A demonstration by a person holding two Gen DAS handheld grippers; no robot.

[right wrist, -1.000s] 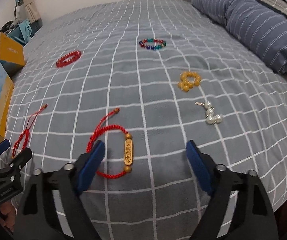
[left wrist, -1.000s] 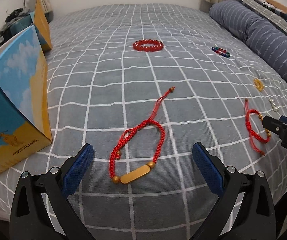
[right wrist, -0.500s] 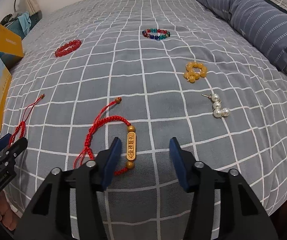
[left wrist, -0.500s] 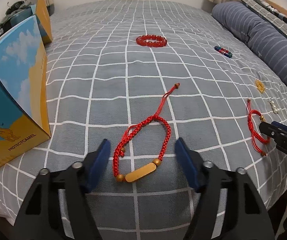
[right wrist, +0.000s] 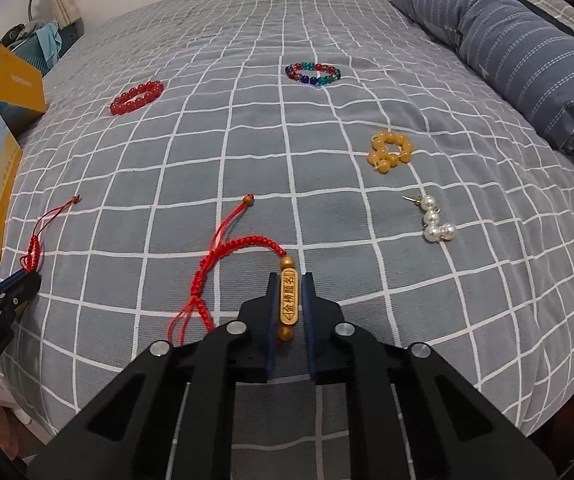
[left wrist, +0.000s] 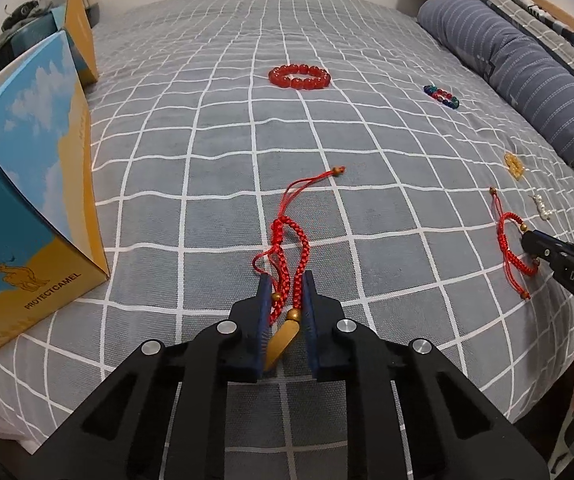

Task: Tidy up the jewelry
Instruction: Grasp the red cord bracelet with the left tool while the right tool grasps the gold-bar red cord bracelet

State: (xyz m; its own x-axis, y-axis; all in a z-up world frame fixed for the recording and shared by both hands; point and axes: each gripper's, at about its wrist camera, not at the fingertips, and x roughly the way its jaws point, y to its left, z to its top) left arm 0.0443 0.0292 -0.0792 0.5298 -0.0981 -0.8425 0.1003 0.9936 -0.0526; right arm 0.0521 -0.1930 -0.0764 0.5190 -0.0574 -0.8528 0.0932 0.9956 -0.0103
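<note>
Holding: left gripper (left wrist: 283,300) is clamped on a red cord bracelet (left wrist: 287,252); its jaws have just been closing, and the braid and gold bar now sit pinched between the blue pads.
Holding, other side: right gripper (right wrist: 289,300) has likewise just been closing and now nips the gold bar of the second cord bracelet (right wrist: 243,256), cord trailing off toward the box side.
Why so: likely one bracelet per hand, each taken by or next to its stiff bar because loose cord gives the pads little to bite.
Landmark: camel-print box (left wrist: 27,208), standing at the bed's edge, its open side not in view.
Left bracelet: near the box, bare bedspread (left wrist: 191,152) between them.
Right bracelet: well away from the box, past the left gripper.
Red bead bracelet (left wrist: 299,77): beyond the box, mid-bed.
Multicolour bead bracelet (right wrist: 313,73), amber bead ring (right wrist: 390,152), pearl piece (right wrist: 435,220): far from the box, toward the striped pillow (right wrist: 527,56).
Edges: both grippers work close to the near mattress edge; a dropped cord could slide off.
Room: wide open bedspread between box and beads; lifting straight up looks unobstructed.
Risk: dangling tails may snag as they rise.
</note>
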